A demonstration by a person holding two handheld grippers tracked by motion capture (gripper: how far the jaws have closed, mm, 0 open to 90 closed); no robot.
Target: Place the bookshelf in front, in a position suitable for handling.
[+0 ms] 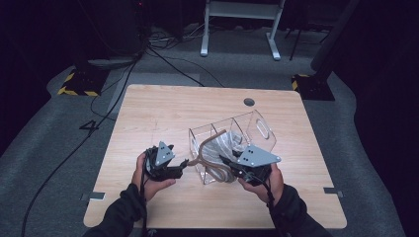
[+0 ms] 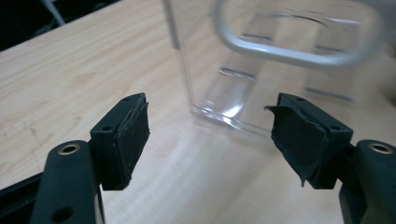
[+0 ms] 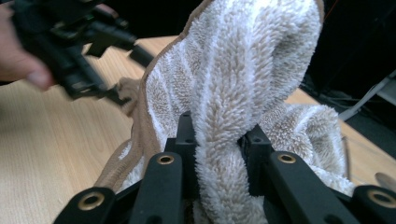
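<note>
A beige and white striped towel (image 1: 223, 144) hangs over the near wall of a clear plastic bin (image 1: 259, 129) with dividers and a handle slot. My right gripper (image 1: 226, 167) is shut on a thick fold of the towel (image 3: 243, 60), which rises between its jaws (image 3: 217, 135). My left gripper (image 1: 184, 165) stands open just left of the bin, close to the towel's brown edge. Between its fingers (image 2: 210, 126) lies only bare table, with the clear bin (image 2: 261, 84) right ahead. In the right gripper view the left gripper (image 3: 79, 42) and its hand show blurred at the upper left.
The wooden table (image 1: 158, 113) has a round cable hole (image 1: 249, 102) near its far edge. Beyond it are grey floor, black cables (image 1: 123, 79), a white frame's legs (image 1: 237, 29) and two yellow-black striped bases (image 1: 79, 81).
</note>
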